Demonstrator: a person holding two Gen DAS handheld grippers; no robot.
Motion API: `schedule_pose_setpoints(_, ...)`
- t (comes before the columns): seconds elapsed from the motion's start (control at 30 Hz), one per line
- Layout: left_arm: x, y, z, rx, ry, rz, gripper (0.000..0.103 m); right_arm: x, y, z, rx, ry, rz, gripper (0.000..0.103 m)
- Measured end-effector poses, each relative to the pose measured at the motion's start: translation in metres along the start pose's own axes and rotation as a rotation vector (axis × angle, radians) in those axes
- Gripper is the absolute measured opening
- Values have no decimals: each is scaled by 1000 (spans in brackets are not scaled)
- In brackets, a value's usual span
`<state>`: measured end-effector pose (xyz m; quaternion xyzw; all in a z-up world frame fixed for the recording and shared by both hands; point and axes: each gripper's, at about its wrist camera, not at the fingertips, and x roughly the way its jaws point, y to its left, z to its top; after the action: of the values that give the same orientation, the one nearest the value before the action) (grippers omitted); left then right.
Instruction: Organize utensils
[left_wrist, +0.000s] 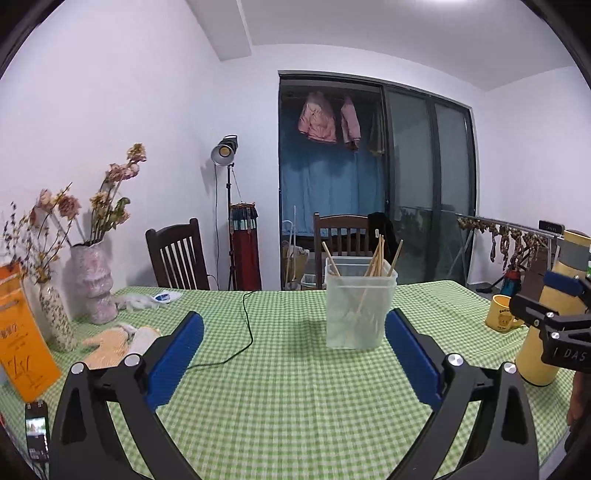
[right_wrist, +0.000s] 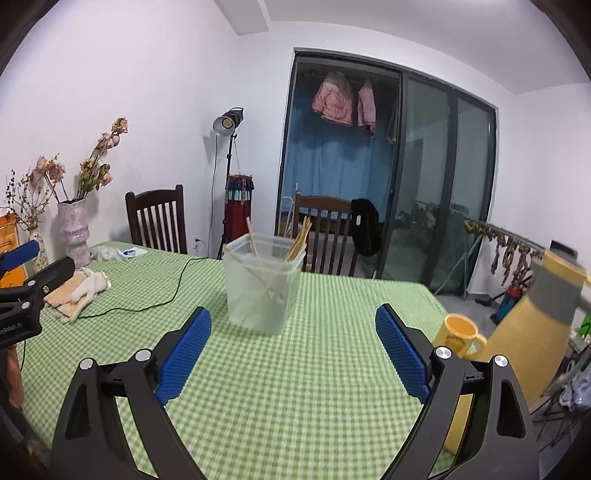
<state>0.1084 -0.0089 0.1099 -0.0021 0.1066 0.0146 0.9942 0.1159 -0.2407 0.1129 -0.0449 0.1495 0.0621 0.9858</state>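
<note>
A translucent plastic container (left_wrist: 358, 306) stands upright on the green checked tablecloth (left_wrist: 280, 391), holding several wooden chopsticks (left_wrist: 376, 258) that lean against its rim. My left gripper (left_wrist: 293, 325) is open and empty, a short way in front of the container. In the right wrist view the same container (right_wrist: 262, 284) with its chopsticks (right_wrist: 297, 240) stands ahead and slightly left of my right gripper (right_wrist: 293, 319), which is also open with nothing between its blue pads. The right gripper's edge shows at the far right of the left wrist view, and the left gripper's edge at the far left of the right wrist view.
A yellow mug (right_wrist: 458, 334) and a tall yellow flask (left_wrist: 554, 306) stand at the table's right side. Work gloves (right_wrist: 79, 291), two vases with dried flowers (left_wrist: 92, 280), an orange bag (left_wrist: 22, 339) and a phone (left_wrist: 37, 430) line the left. A black cable (left_wrist: 247, 325) crosses the cloth. Chairs stand behind.
</note>
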Motion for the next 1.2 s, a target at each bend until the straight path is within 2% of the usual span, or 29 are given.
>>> schedule_pose_setpoints(0.4, -38, 3, -61, 13, 24, 39, 95, -29, 20, -38, 5, -22, -14, 87)
schedule_pose_setpoints(0.53, -47, 9, -85, -26, 45, 41, 95, -39, 27, -56, 26, -16, 7, 87)
schedule_pose_setpoints(0.67, -52, 12, -105, -2, 64, 52, 95, -47, 35, -69, 38, -20, -26, 87)
schedule_pose_setpoints(0.77, -56, 9, -112, 20, 62, 42, 95, -54, 37, -86, 72, -8, -23, 87)
schedule_pose_setpoints(0.9, -65, 7, -117, 37, 40, 17, 95, -61, 36, -103, 55, -17, -106, 87)
schedule_pose_setpoints(0.97, -68, 9, -121, 31, 34, 14, 95, -61, 35, -107, 79, -2, -118, 87)
schedule_pose_setpoints(1.2, -68, 7, -129, 32, 62, 9, 95, -68, 38, -125, 150, 30, -104, 87)
